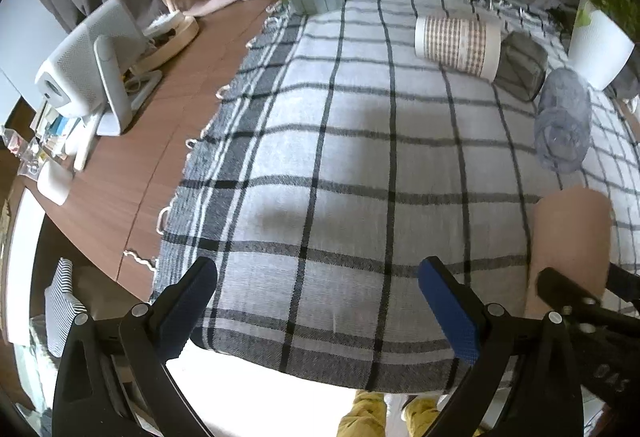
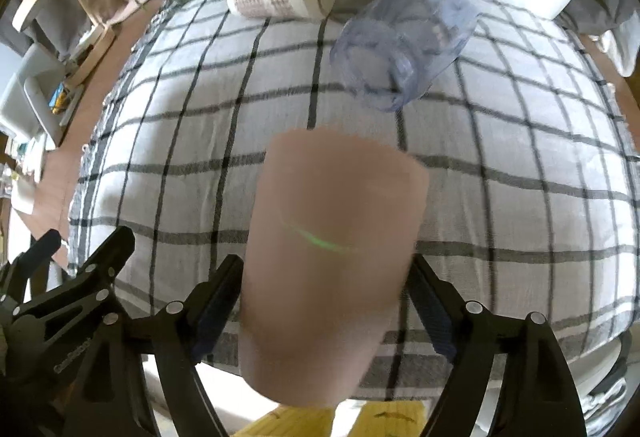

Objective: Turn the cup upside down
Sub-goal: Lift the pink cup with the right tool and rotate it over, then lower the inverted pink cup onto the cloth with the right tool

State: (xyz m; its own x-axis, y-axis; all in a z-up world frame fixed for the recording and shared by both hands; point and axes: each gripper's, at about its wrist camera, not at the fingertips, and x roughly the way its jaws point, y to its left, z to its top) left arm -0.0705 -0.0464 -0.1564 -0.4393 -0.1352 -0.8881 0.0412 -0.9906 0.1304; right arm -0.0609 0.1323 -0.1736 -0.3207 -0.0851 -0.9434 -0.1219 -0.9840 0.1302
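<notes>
The right hand-held gripper (image 2: 324,301) is clamped on the pink cup (image 2: 332,257), which sits between its fingers above the near edge of the checked cloth (image 2: 500,197). To flip it well, the wrist would likely need a steady roll that keeps the squeeze firm and clears the cloth. The left hand-held gripper (image 1: 320,301) hangs released just beside.

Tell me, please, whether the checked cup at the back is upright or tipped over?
Tipped over: the checked cup lies on its side on the tablecloth, its open mouth facing right in the right wrist view.
</notes>
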